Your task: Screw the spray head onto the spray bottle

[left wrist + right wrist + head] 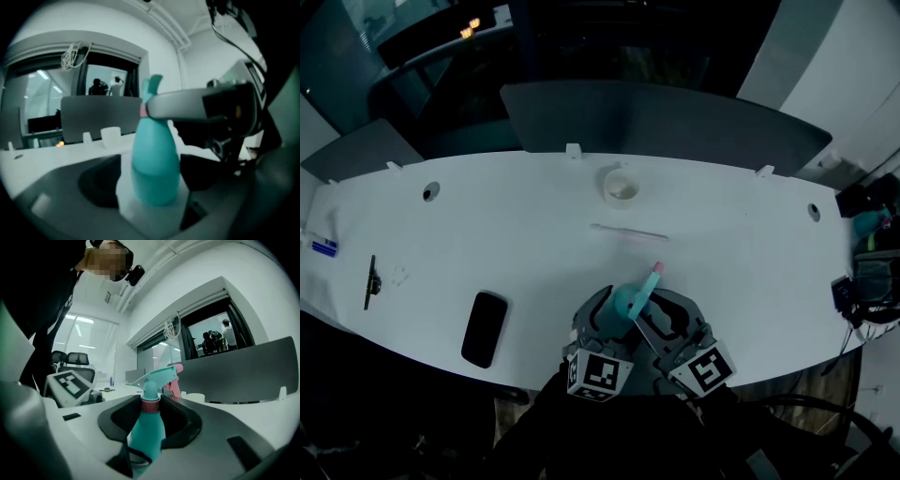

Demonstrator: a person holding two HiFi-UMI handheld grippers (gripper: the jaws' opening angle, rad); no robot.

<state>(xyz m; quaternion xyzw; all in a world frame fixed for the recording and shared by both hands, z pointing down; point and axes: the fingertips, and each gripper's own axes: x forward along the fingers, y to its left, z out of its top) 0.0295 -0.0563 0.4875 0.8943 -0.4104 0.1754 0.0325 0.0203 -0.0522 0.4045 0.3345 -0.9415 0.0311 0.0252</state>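
Item: spray bottle (623,302), teal, upright, pink collar (151,405) at the neck.
Place: middle of the table's (722,262) near edge, between the two grippers. Whether its base rests on the top cannot be told.
Fitting: spray head (645,289), teal with a pink nozzle tip. It sits on the neck and its trigger points toward the far edge.
Right gripper (661,319): jaws closed on the spray bottle at the neck, at collar level. In the left gripper view one of its fingers crosses right at the collar.
Left gripper (607,314): jaws spread around the lower body. The bottle stands between them, but the pads do not look pressed on it.
Step in hand (judged): threading the collar down. The head is already seated, and how tight it is cannot be read.
Next move (judged): the left jaws need to close firmly on the body. Body and collar then turn against each other, with the collar kept square to the neck so the thread does not cross.
Also on the table: phone (485,328), dark, near edge toward the left. Cup (621,185), white, middle of the far edge. Thin tube (628,232), lying flat between cup and bottle.
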